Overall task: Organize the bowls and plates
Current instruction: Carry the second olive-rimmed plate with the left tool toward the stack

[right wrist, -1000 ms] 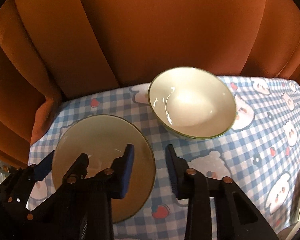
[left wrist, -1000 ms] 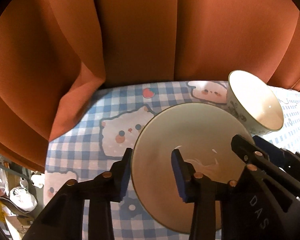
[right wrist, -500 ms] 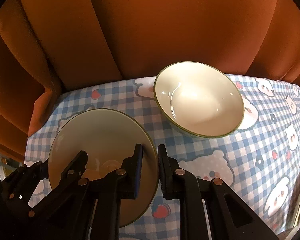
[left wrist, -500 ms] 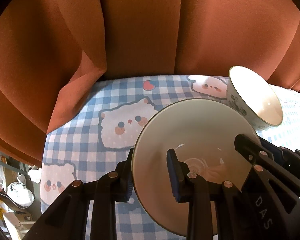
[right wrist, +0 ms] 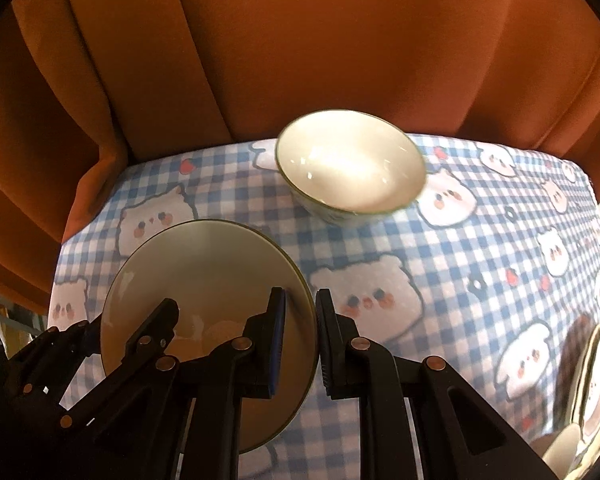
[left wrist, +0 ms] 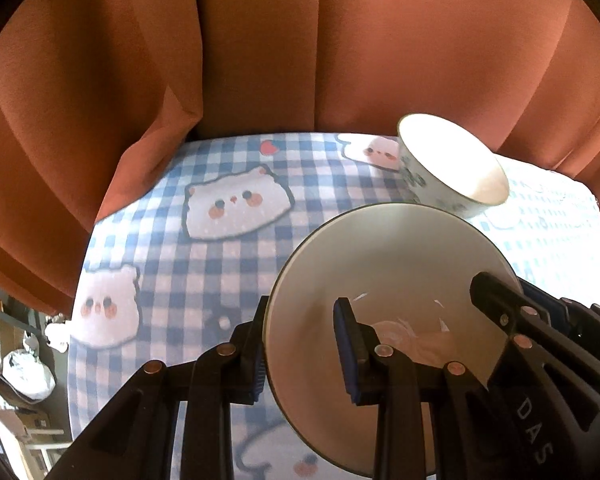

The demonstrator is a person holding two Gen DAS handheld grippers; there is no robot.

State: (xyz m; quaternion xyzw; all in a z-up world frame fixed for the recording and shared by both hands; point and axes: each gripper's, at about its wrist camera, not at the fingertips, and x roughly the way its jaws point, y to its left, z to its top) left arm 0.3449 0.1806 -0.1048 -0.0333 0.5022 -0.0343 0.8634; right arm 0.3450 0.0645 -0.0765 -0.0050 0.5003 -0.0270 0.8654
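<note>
Gripping one round cream plate with a dark green rim (left wrist: 384,264) from both sides, lifted off the table.

Since a second ago both claws narrowed from loose to clamped: the left gripper (left wrist: 302,350) pinches its left rim at lower centre, the right gripper (right wrist: 302,340) its right rim. Behind, upper right, the empty white patterned bowl (right wrist: 350,166) rests on the blue checked bear-print tablecloth (left wrist: 220,276). The plate is empty too.

free: checked tablecloth (left wrist: 228,272) left of centre; blocked: my plate (left wrist: 388,264) lower right, bowl (left wrist: 452,164) upper right, curtain (left wrist: 260,40) across top
</note>
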